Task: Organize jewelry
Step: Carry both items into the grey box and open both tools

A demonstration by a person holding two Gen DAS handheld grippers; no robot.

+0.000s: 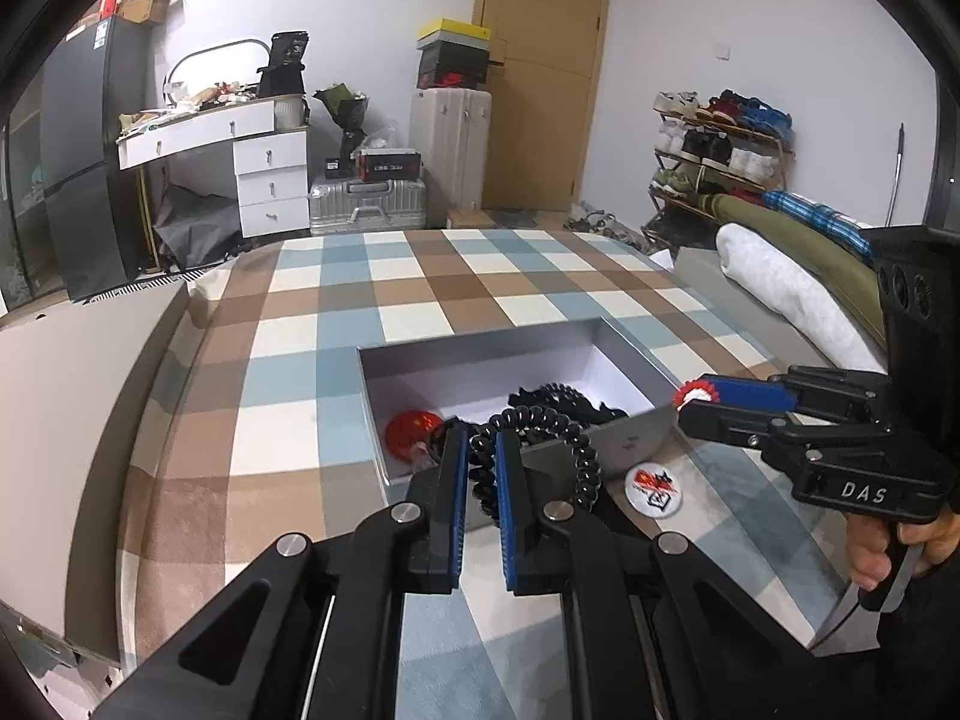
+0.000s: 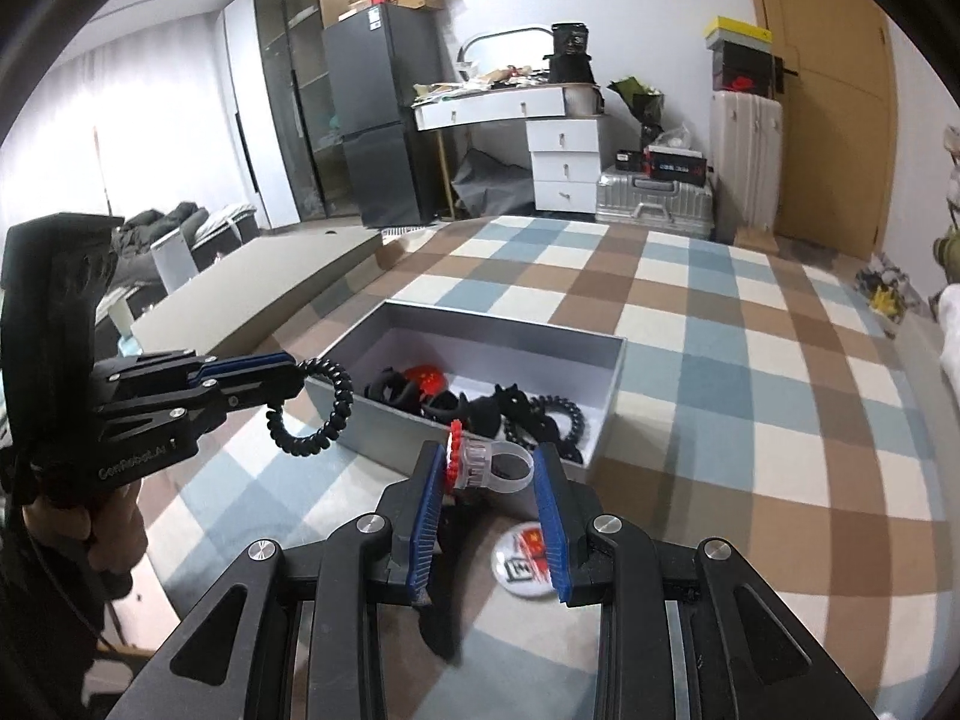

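The left gripper (image 1: 480, 474) pinches a black coiled hair tie (image 2: 312, 414), which hangs low centre in the left view, over the near wall of the grey box (image 1: 480, 354). It looks light, springy and stretchy, so a pinch across one coil should serve. The right gripper (image 2: 489, 468) clamps a clear plastic ring (image 2: 501, 465) with a red rim: light, stiff, probably slippery.

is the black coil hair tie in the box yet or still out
Out. The black coil hair tie hangs from the shut left tool, in front of the grey box's near wall, above the checked cloth.
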